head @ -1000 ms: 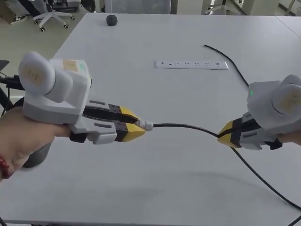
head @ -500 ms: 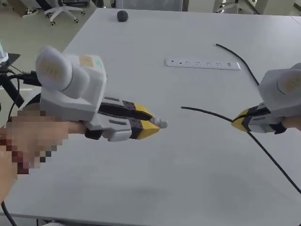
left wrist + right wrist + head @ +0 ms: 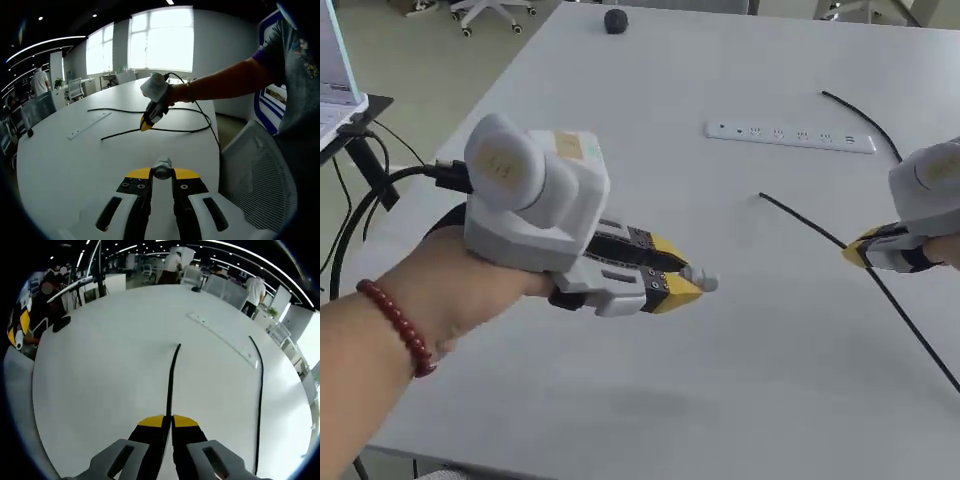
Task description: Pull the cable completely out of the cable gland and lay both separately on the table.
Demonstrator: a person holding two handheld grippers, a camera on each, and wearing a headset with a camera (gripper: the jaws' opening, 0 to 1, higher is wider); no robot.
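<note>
Holding the gland: left tongs (image 3: pixel 692 284), clamped on the small white gland (image 3: pixel 161 167) at their tips, up above the tabletop (image 3: pixel 620 150)
Right tongs (image 3: pixel 168 421): pinched shut on the black cable (image 3: pixel 172 375)
Cable: fully out, free end well apart from the gland
Power strip (image 3: pixel 790 137): lying further back

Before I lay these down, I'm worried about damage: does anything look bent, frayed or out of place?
Nothing stands out. The cable gland looks whole in the left tongs, fully off the cable, whose free end juts straight from the right tongs. The power strip lies flat on the table.
</note>
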